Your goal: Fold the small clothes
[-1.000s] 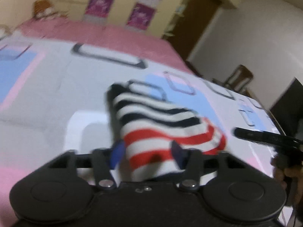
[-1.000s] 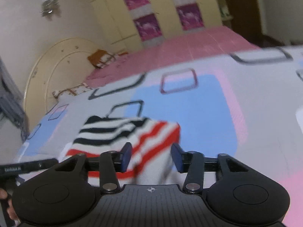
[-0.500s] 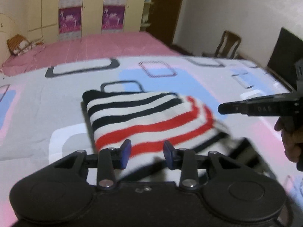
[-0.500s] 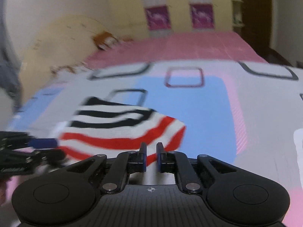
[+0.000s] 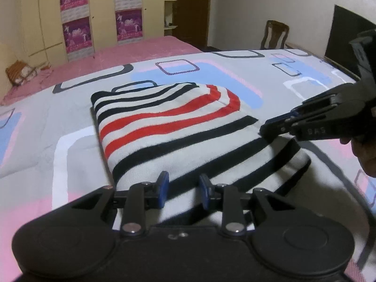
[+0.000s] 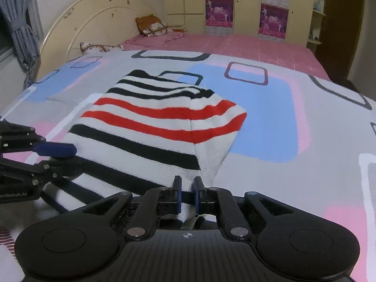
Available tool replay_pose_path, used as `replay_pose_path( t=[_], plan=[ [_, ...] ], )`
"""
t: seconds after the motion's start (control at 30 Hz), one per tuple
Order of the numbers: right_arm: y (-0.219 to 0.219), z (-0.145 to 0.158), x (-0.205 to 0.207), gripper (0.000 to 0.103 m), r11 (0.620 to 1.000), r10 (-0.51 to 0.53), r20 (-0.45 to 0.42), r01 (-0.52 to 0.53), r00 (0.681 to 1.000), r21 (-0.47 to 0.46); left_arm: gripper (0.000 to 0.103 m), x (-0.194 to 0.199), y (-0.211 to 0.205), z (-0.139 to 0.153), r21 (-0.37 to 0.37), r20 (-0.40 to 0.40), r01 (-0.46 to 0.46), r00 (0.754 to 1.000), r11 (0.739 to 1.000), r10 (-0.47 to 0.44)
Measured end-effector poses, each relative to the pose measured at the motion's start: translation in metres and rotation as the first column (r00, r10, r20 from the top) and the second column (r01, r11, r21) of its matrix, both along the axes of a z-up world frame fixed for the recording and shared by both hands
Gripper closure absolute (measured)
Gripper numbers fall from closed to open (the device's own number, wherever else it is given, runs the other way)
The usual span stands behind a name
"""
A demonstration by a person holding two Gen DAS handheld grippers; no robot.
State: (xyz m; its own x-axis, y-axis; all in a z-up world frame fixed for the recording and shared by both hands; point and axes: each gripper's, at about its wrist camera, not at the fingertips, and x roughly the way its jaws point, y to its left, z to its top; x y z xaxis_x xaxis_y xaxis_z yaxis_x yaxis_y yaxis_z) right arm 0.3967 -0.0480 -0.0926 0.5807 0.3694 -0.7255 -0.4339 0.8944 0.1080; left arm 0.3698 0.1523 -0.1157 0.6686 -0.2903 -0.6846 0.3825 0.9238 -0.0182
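Right wrist view: right gripper (image 6: pixel 187 193) clamped on the striped sweater's (image 6: pixel 155 127) near edge on the bed (image 6: pixel 270 108); left gripper (image 5: pixel 183 191) closing over its hem, pads still apart.

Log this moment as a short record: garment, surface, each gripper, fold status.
garment: striped garment, black and red bands on white, far part folded over
surface: patterned bedspread
left gripper: jaws closing, near edge of the cloth between them, pads not yet pressing
right gripper: shut on the garment's near edge
fold status: near section not yet folded
background: wooden chair
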Motion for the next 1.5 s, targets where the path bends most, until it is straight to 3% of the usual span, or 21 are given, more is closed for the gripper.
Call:
replay_pose_path(
  t=[0.17,0.43,0.73,1.1,1.17,1.2,1.23,1.27,1.3,1.37,1.5],
  plan=[
    [-0.011,0.021,-0.028,0.093,0.999,0.021,0.035,-0.022,0.999,0.049,0.075,-0.027,0.014,0.006,-0.061,-0.018,-0.037,0.999,0.997,0.036],
    [-0.009,-0.015,-0.038,0.094,1.000,0.008,-0.064,-0.006,0.998,0.025,0.075,-0.033,0.008,-0.008,-0.033,-0.044,-0.090,0.995,0.995,0.088],
    [-0.012,-0.021,-0.040,0.094,0.999,-0.003,-0.048,0.005,0.999,0.035,0.076,-0.035,0.005,-0.015,-0.047,-0.039,-0.165,0.986,0.985,0.163],
    [-0.009,-0.019,-0.044,0.093,1.000,0.008,-0.030,-0.008,1.000,0.006,0.078,-0.038,-0.009,-0.009,0.003,-0.035,-0.221,0.975,0.975,0.221],
    [-0.011,-0.011,-0.047,0.093,1.000,0.007,-0.030,-0.007,1.000,0.008,0.071,-0.044,-0.010,-0.001,-0.004,-0.030,-0.229,0.973,0.973,0.229],
    [-0.015,-0.005,-0.051,0.093,1.000,-0.003,-0.021,0.004,1.000,0.021,0.054,-0.049,-0.011,0.003,-0.004,-0.018,-0.243,0.970,0.970,0.243],
    [-0.018,0.001,-0.056,0.071,0.999,-0.021,-0.013,0.021,1.000,0.028,0.016,-0.057,-0.012,0.008,-0.003,0.003,-0.269,0.963,0.963,0.269],
    [-0.023,0.006,-0.061,0.004,0.999,-0.049,-0.004,0.049,0.999,0.023,0.000,-0.066,-0.014,0.013,-0.005,0.040,-0.302,0.952,0.953,0.302],
    [-0.026,0.010,-0.068,0.005,0.996,-0.085,0.020,0.085,0.996,0.011,0.000,-0.075,-0.016,0.016,-0.007,0.079,-0.327,0.942,0.945,0.326],
    [-0.033,0.015,-0.080,0.000,0.993,-0.115,0.066,0.115,0.991,0.004,0.000,-0.087,-0.021,0.022,-0.009,0.079,-0.330,0.941,0.944,0.329],
    [-0.048,0.023,-0.101,0.000,0.989,-0.146,0.034,0.146,0.989,0.027,0.000,-0.116,-0.030,0.035,-0.022,0.086,-0.363,0.928,0.932,0.363]
  ],
)
